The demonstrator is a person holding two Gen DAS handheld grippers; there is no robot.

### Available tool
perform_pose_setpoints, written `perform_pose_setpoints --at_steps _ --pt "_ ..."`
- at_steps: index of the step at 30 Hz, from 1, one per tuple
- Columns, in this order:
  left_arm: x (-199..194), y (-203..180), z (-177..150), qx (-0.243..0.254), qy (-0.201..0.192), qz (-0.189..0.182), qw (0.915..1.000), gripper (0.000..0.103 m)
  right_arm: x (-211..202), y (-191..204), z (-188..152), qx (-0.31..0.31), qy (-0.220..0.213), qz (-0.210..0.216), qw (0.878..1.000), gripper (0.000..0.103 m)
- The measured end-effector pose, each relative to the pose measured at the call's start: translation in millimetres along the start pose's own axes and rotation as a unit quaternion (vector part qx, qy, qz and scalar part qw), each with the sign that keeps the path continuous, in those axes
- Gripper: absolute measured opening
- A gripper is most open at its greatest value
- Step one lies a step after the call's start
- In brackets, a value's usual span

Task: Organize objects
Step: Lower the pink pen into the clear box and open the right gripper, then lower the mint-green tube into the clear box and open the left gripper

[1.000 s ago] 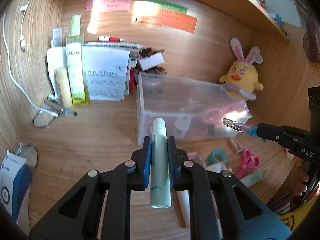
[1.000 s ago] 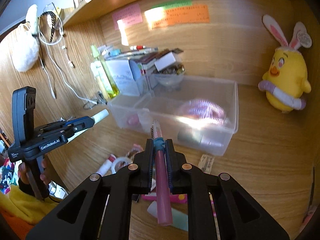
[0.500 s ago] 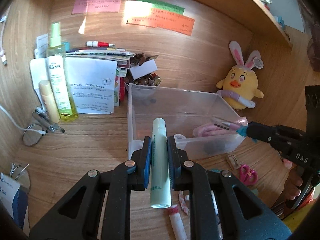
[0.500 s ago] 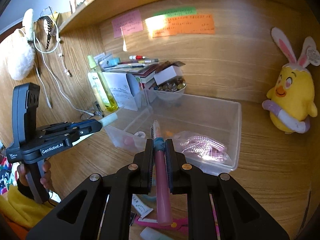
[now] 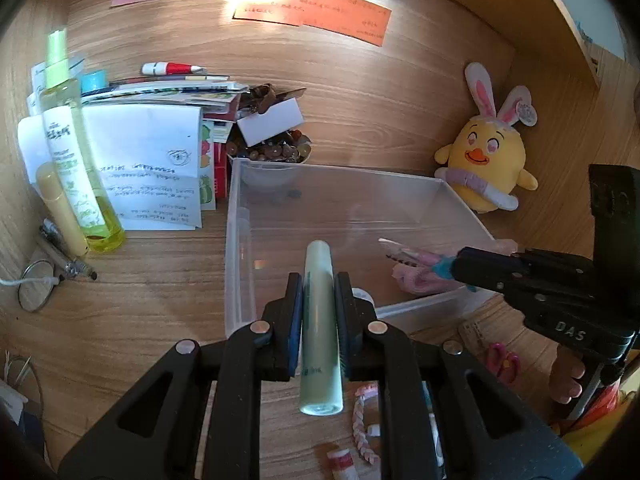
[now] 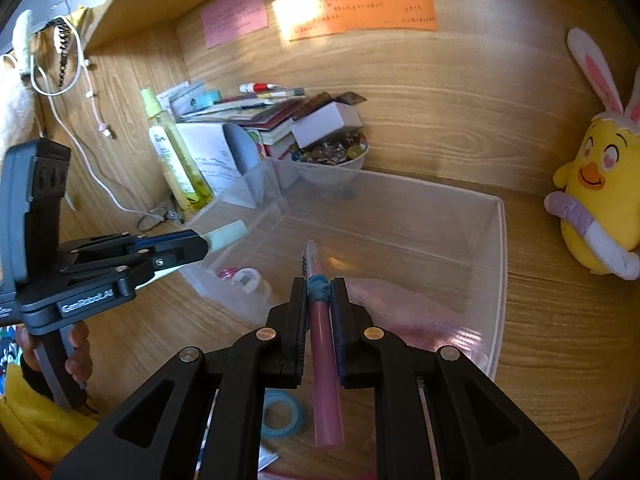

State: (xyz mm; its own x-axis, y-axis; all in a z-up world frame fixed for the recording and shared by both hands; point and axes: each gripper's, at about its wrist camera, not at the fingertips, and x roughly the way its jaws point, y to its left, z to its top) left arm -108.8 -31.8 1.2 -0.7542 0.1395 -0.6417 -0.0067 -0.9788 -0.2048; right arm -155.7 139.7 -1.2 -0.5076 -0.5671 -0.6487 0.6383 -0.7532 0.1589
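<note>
My left gripper (image 5: 318,292) is shut on a pale green tube (image 5: 320,332) and holds it over the near wall of a clear plastic bin (image 5: 240,240). My right gripper (image 6: 319,292) is shut on a pink tube with a blue collar (image 6: 324,360), its tip over the same bin (image 6: 498,240) from the right side. Each gripper shows in the other's view: the right one (image 5: 464,262), the left one (image 6: 200,244). Inside the bin lie a pink item (image 6: 400,308) and a small round white item (image 6: 246,278).
A yellow bunny plush (image 5: 486,160) sits right of the bin. A bowl of beads (image 5: 272,156), stacked books (image 5: 160,92) and a yellow-green bottle (image 5: 76,160) stand behind and left. Pink scissors (image 5: 502,360), a blue tape roll (image 6: 280,416) and small items lie in front.
Both grippers have moved forward and up toward the bin with their tubes still held. The tube tips now reach over the bin's interior.
</note>
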Motion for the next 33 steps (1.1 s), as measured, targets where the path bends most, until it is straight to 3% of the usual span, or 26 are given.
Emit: perform_pose_setpoints --at_steps 11,15,24,26,28,33 --pt "3 -6 2 0.009 0.005 -0.003 0.9999 0.015 9 -1 0 -0.003 0.018 -0.01 1.0 0.011" --pt "-5 -8 0 0.012 0.001 -0.004 0.9999 0.015 2 3 -1 -0.008 0.016 -0.015 1.0 0.017" --pt "-30 -15 -9 0.014 -0.02 0.007 0.9997 0.042 -31 12 -9 -0.01 -0.018 -0.028 0.999 0.038" --pt "-37 -17 -12 0.017 -0.029 0.011 0.9994 0.056 -40 13 -12 -0.009 -0.027 -0.029 0.999 0.042" --pt "-44 -21 -16 0.023 -0.038 0.02 0.9988 0.063 -48 14 -16 -0.008 -0.037 -0.036 0.999 0.051" --pt "-51 -25 -27 0.028 -0.039 0.034 0.9983 0.074 -65 14 -27 -0.003 -0.052 -0.049 0.997 0.061"
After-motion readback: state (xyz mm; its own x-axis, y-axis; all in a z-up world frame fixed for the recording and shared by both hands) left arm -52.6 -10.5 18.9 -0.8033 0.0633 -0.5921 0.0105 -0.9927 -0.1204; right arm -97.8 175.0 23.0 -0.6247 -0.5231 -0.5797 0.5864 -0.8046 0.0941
